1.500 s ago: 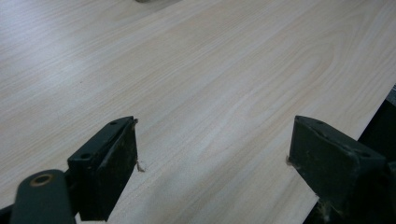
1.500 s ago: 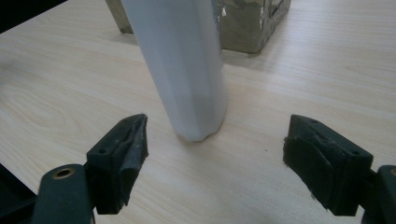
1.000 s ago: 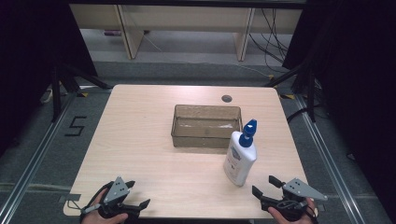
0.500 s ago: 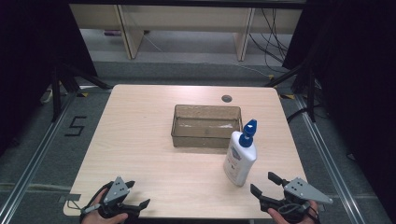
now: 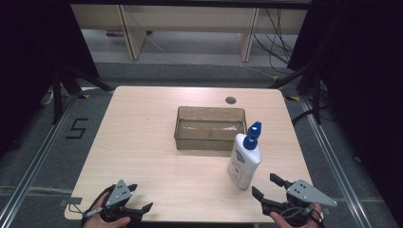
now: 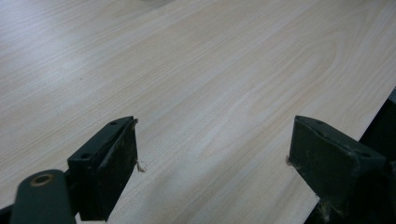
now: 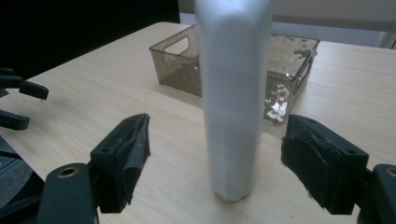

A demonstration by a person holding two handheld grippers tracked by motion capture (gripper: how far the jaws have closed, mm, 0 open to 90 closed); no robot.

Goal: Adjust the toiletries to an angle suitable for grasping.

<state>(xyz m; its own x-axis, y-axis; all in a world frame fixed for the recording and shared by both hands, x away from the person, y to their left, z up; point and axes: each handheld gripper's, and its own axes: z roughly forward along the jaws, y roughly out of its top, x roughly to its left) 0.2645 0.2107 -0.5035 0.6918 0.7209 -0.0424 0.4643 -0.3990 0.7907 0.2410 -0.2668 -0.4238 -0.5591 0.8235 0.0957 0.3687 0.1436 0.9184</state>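
The white bottle (image 5: 244, 162) with its blue cap stands upright on the table (image 5: 142, 142), toward my right-hand side and just in front of the near right corner of the clear brown bin (image 5: 210, 128); from the high view I cannot tell whether the two touch. In the right gripper view I see the bottle (image 7: 233, 102) straight ahead, standing on the wood between the lines of the two jaws but a little beyond their tips, with the bin (image 7: 280, 60) behind it. My right gripper (image 5: 268, 186) sits near the table's front edge, just short of the bottle, its jaws spread wide and holding nothing, neither pad touching the plastic. The hand (image 5: 294, 219) carrying it comes in at the bottom of the high view. Farther out, my left gripper (image 5: 139, 198) rests low at the front left corner of the table, well apart from bottle and bin, and its jaws also stand wide apart with only bare wood grain (image 6: 196, 93) between them in the left gripper view, the table's edge showing at the right of that view. The left gripper's tips (image 7: 21, 102) also appear at the far left of the right gripper view. A small round grommet (image 5: 231, 100) sits in the tabletop beyond the bin, near the far edge.
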